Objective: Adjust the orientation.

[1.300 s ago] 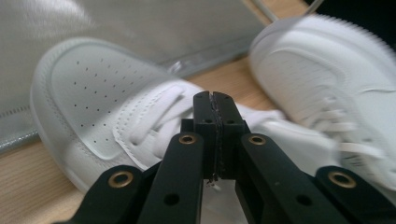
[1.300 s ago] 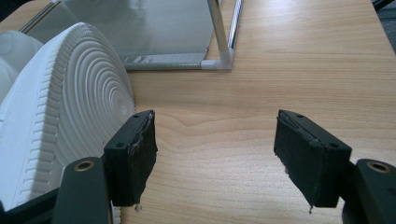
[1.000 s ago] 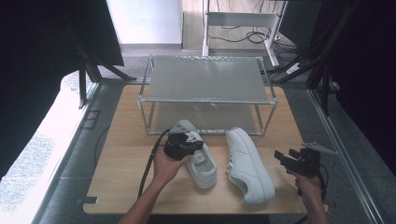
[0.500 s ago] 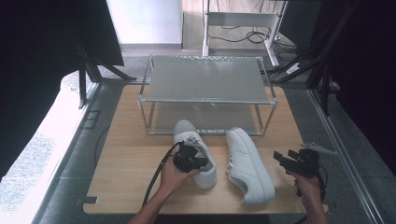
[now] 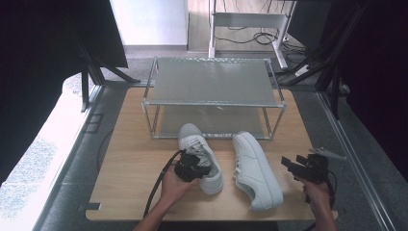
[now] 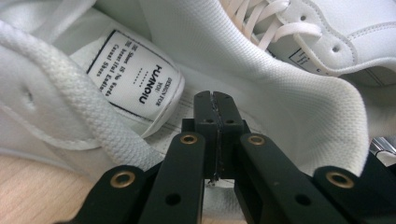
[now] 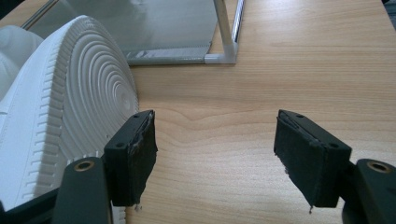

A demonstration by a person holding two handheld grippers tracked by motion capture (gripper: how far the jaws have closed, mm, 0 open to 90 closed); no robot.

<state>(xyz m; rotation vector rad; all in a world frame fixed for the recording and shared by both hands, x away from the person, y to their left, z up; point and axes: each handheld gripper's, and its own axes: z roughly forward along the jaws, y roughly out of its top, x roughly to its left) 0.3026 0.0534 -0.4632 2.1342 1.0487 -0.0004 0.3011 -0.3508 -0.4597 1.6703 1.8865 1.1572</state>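
Note:
Two white sneakers lie on the wooden table [image 5: 130, 163]. The left sneaker [image 5: 196, 140] stands upright, toe toward the rack. Its labelled tongue [image 6: 135, 77] and mesh lining [image 6: 299, 98] are close in the left gripper view. My left gripper [image 5: 206, 169] is shut, its tips [image 6: 215, 100] poked into that sneaker's opening with nothing between the jaws. The right sneaker [image 5: 260, 175] lies on its side, ribbed sole [image 7: 70, 116] turned to the right. My right gripper [image 5: 291, 162] hovers open just right of that sole [image 7: 215, 140], jaws wide apart over bare wood.
A two-level metal rack [image 5: 211, 86] with mesh shelves stands at the back of the table; its front right leg [image 7: 225, 32] is ahead of the right gripper. Bare wood [image 7: 299, 74] lies right of the right sneaker. Cables trail from both grippers toward the near edge.
My left hand has come down and toward the near edge, bringing the shut gripper from above the left sneaker's middle to its opening. The right gripper has stayed put.

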